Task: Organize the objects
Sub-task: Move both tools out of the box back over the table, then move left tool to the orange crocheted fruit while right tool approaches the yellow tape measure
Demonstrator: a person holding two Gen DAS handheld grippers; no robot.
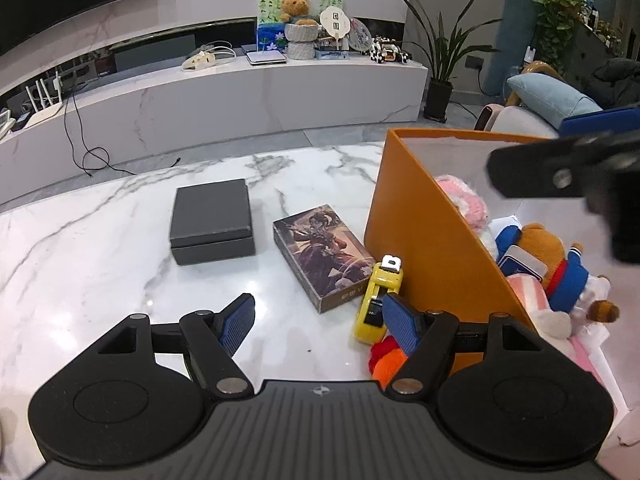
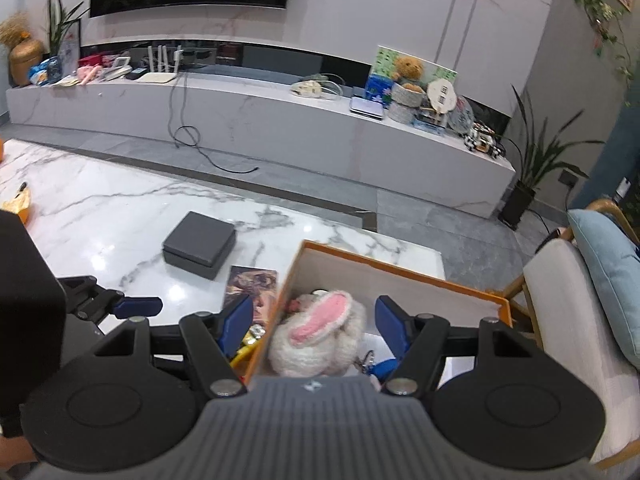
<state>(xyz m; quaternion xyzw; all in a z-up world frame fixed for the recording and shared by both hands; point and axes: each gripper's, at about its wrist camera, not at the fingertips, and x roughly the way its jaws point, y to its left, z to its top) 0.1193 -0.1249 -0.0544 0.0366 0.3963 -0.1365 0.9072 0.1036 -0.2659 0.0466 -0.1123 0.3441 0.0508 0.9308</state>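
Left wrist view looks down over the marble counter (image 1: 100, 216), where the left tongs (image 1: 316, 320) hang spread with nothing between the blue pads. Just beyond the right pad lies a yellow toy car (image 1: 378, 300), its nose resting against the illustrated card box (image 1: 320, 256), and an orange-red plush bit (image 1: 386, 358) sits beside the car, partly hidden by the pad. Further back, well apart, stands a closed grey box (image 1: 212, 222). All of these lie outside the orange bin (image 1: 420, 240), which already holds a brown bear in blue (image 1: 556, 260), a pink-and-white plush and a small blue card.

From the right wrist, the right tongs (image 2: 314, 324) hover over the bin (image 2: 400, 276), spread and pinching nothing — the bunny-eared plush (image 2: 320, 332) lies below them in the bin, with no pad pressing on it.

The step in hand looks like the left side going for one of the loose things on the counter, most likely the car, while the right side idles above the bin. The next move calls for the left tongs to shift toward the car and drop so the pads straddle its narrow body, then squeeze — the card box and the bin wall crowd it, so one pad may nudge either.

Writing: the card box carries a strip of pale characters along its near edge, too blurred to read. A round fan on the far shelf bears marks that are likewise unreadable. No brand can be made out.
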